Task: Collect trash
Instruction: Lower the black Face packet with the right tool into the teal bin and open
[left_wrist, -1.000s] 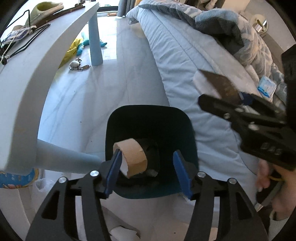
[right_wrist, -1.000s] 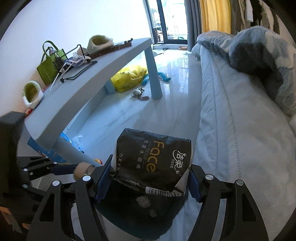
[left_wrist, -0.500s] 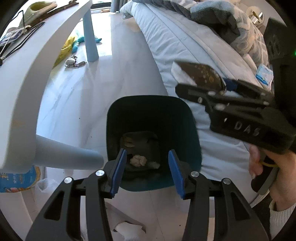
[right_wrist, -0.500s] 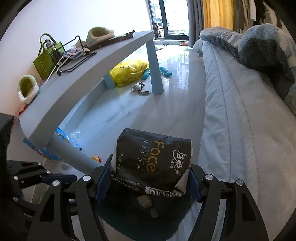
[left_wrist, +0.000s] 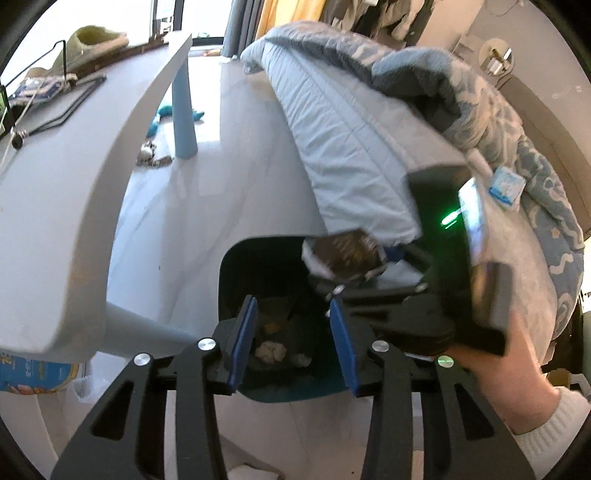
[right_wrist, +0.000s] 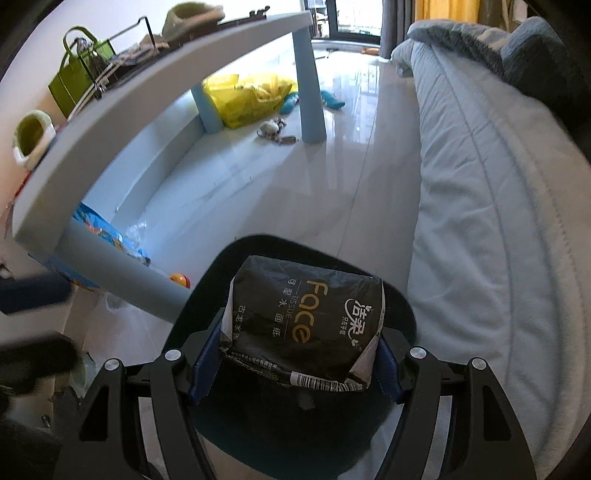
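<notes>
The right tongs clamp a black tissue pack above the dark bin. The left tongs, closing on nothing, hover over the bin too

The glossy pale floor carries a dark teal trash bin beside the bed's near edge. A yellow plastic bag, a blue toy and a small keyring charm lie on the floor round the table's far legs. The grey table bears a green bag, a wire rack and slippers. The bed holds a rumpled blue blanket and a small tissue pack.
</notes>
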